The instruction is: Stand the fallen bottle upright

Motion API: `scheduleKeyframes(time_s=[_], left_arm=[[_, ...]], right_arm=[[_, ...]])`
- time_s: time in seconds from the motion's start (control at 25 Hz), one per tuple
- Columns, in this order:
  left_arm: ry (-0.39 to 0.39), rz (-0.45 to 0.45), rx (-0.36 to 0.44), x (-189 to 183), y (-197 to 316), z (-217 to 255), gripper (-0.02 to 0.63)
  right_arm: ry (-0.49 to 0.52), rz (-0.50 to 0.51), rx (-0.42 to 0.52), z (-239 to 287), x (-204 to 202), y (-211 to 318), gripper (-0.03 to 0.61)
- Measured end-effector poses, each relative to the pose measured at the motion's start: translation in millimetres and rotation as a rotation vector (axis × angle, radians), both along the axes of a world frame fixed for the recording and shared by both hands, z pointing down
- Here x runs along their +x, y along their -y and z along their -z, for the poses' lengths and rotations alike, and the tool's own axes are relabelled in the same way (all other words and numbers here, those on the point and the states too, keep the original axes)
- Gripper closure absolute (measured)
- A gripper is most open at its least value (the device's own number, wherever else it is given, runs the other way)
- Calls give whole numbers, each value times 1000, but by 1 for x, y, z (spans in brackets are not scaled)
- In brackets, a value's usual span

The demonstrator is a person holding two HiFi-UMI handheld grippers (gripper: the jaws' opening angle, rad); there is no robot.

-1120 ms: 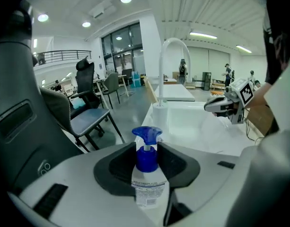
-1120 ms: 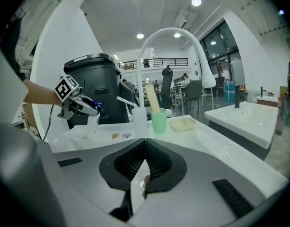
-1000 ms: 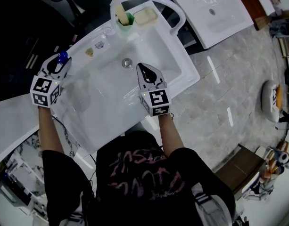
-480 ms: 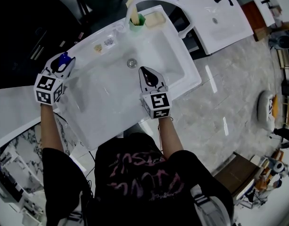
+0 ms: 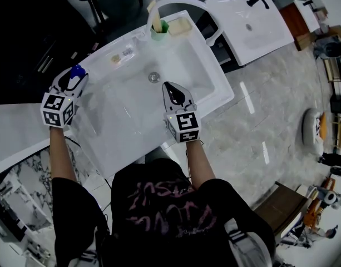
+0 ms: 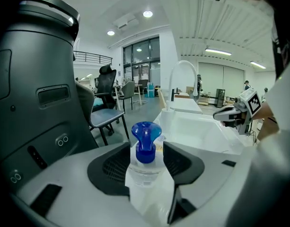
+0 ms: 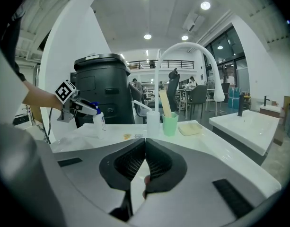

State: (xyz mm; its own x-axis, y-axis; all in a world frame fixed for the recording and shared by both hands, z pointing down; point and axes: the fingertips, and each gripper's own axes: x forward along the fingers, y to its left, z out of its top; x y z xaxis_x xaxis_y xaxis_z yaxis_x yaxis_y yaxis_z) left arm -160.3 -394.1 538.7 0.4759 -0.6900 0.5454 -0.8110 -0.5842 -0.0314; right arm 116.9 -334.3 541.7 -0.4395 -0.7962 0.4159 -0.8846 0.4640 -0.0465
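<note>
Left gripper view pretty much tells the story: the bottle, clear with a blue pump top, is standing upright right between the left gripper's jaws. Those jaws have just been opening and now sit wide, with the pads off the bottle's sides as far as the person's cameras show, so it looks like a release, not a grip.

From the head view, the bottle stands on the flat rim of the white sink, at about 9 o'clock from the drain, at the basin's far left corner. A green cup sits at about 12 o'clock from the drain, next to the faucet.

The right gripper hangs over the basin at roughly 5 o'clock from the drain, jaws pressed together with nothing between them.

Progress-wise, the standing-up part looks done. What's left, at a guess, is backing the left gripper away without bumping the pump top, then seeing that the bottle stays up on its own.
</note>
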Motion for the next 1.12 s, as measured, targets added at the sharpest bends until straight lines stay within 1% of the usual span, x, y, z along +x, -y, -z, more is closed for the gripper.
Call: scheduleKeyframes(time_s=[0.16, 0.32, 0.44, 0.52, 0.6, 0.68, 0.72, 0.76, 0.88, 1.12], left_arm=[[-12, 24, 16, -4, -13, 6, 385], [-2, 38, 31, -10, -31, 11, 385], [-27, 77, 45, -15, -48, 19, 388], [-55, 113, 69, -18, -60, 29, 408], [-83, 147, 102, -20, -72, 40, 447], [-103, 170, 130, -20, -82, 49, 471], [-104, 173, 143, -19, -87, 53, 488], [-106, 175, 157, -19, -92, 57, 489], [-153, 187, 195, -19, -110, 74, 522], [-199, 193, 250, -15, -147, 96, 568]], right_arm=[[6, -3, 16, 11, -4, -4, 565], [8, -3, 37, 23, -12, -11, 565], [11, -7, 54, 34, -19, -22, 565], [13, -11, 69, 40, -23, -30, 565], [8, -14, 89, 45, -26, -38, 565], [8, -16, 108, 52, -32, -46, 565], [9, -17, 115, 56, -35, -50, 565], [8, -17, 122, 59, -38, -55, 565], [2, -18, 143, 70, -45, -73, 565], [6, -40, 184, 94, -57, -110, 565]])
